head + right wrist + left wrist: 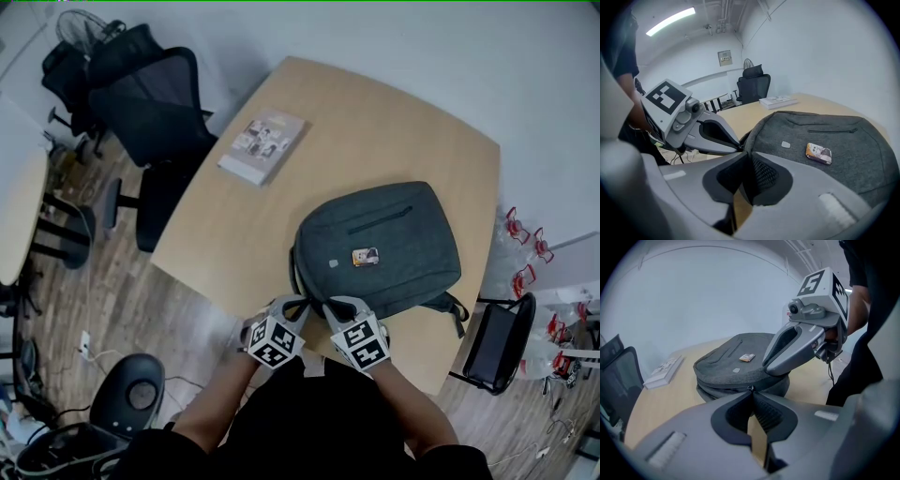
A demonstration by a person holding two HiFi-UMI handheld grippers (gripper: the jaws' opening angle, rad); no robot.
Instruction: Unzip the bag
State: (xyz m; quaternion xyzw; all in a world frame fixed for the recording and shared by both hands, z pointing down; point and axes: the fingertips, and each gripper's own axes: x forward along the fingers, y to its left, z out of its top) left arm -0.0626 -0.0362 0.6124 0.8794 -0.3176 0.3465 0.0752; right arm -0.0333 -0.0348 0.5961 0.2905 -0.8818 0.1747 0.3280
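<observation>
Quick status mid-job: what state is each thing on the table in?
backpack: lying flat, main zipper closed
left gripper: shut on zipper pull
right gripper: jaws together, nothing seen held
book: closed, lying flat

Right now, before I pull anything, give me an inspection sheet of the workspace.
Surface: light wooden table, curved edge.
Job's things: grey fabric backpack lying flat; metal zip pull at its near edge.
Clutter: small printed card on the backpack; thin book on the table's far side.
Grippers: left gripper closed on the zip pull; right gripper closed at the same edge, what it grips unclear.
Cables: thin cable on the floor, left.
Surroundings: black office chairs left; dark chair right.
</observation>
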